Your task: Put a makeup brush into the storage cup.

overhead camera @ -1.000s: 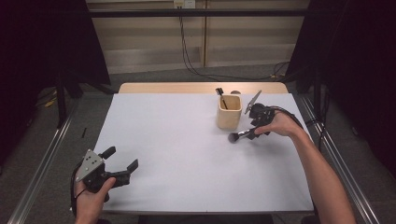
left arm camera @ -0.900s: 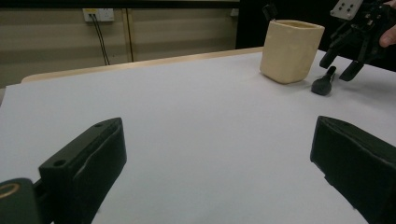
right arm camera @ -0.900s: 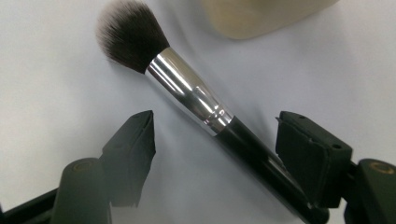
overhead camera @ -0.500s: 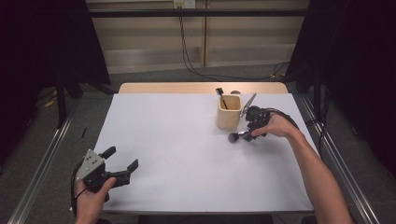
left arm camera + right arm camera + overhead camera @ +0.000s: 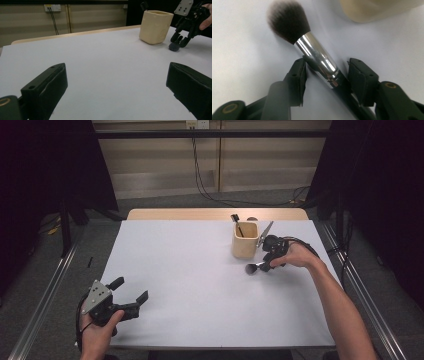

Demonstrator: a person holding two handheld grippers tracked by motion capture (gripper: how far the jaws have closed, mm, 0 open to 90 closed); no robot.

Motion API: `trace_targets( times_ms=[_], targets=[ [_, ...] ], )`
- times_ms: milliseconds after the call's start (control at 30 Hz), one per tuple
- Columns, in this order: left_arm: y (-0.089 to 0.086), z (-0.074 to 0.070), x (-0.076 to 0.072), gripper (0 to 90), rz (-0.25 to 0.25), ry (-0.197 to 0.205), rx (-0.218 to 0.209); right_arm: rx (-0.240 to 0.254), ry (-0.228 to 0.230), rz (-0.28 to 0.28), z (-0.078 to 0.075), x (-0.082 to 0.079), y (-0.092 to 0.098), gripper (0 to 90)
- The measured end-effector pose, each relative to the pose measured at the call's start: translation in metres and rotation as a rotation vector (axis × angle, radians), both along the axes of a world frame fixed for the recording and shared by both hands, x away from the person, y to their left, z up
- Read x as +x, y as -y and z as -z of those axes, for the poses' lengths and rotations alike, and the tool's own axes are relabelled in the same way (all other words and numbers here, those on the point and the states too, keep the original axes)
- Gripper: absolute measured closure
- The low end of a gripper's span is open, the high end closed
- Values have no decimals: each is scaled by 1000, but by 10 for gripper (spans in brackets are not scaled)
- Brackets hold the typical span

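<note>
High view: at the near left corner of the flat white counter [image 5: 200, 270], left tool [image 5: 131, 290] in the person's left hand, jaws spread wide, nothing between them. At the far right, right tool [image 5: 265, 265] in the right hand, tipped down onto the counter. Just ahead of its jaws, lying flat on the counter, a black-handled, silver-ferruled, dark-bristled makeup brush [image 5: 255, 267], bristle end pointing away from the tool. Just beyond the tool and brush, close but apart from both, an upright cream-coloured square holder cup [image 5: 244, 240] with a thin black stick [image 5: 235, 220] leaning inside it. Well apart from the left tool, all of it.

Left gripper view: left tool [image 5: 116, 72] with both black jaws far apart, bare counter between them. Far ahead and to the right, the holder cup [image 5: 155, 26], and beside it the right tool [image 5: 181, 41] pointing down, the dark bristle end of the makeup brush [image 5: 174, 46] just under its tips.

Right gripper view: right tool [image 5: 327, 67] half closed, jaws just now closing in, the makeup brush [image 5: 317, 57] lying slantwise between them on the counter. One pad's tip against the silver ferrule; the other pad just beside the ferrule with a sliver of counter showing between, the black handle running down past it, contact there hard to tell. No firm clamp to be seen. Bristles fanned out ahead of the jaws; bottom of the holder cup [image 5: 382, 7] beyond them, near but not touching.
</note>
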State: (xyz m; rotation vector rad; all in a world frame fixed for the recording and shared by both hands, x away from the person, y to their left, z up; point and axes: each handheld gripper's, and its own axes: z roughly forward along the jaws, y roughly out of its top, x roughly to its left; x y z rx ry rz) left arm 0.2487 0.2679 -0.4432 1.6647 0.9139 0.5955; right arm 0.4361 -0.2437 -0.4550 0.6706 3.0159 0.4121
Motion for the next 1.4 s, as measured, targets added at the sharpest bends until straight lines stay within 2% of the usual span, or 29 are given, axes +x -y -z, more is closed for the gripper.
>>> trace_targets(
  times_ms=[100, 333, 467, 733, 1167, 1333, 1400],
  targets=[
    [0, 0, 0, 35, 0, 1, 0, -10, 2, -29, -1, -1, 0, 571],
    [0, 0, 0, 35, 2, 0, 5, -16, -7, -50, -2, -4, -2, 680],
    [0, 0, 0, 35, 0, 0, 4, -13, -8, -56, -2, -5, -2, 711],
    [-1, 0, 0, 35, 2, -1, 6, -27, -15, -56, -2, -6, -4, 722],
    [-1, 0, 1, 35, 3, -2, 6, -8, -24, -21, -5, -9, 0, 724],
    [-1, 0, 1, 35, 1, -2, 5, 37, -15, -13, -13, -11, 3, 724],
    [-1, 0, 1, 35, -2, -2, 5, 33, -11, -7, -15, -13, 4, 724]
  ],
)
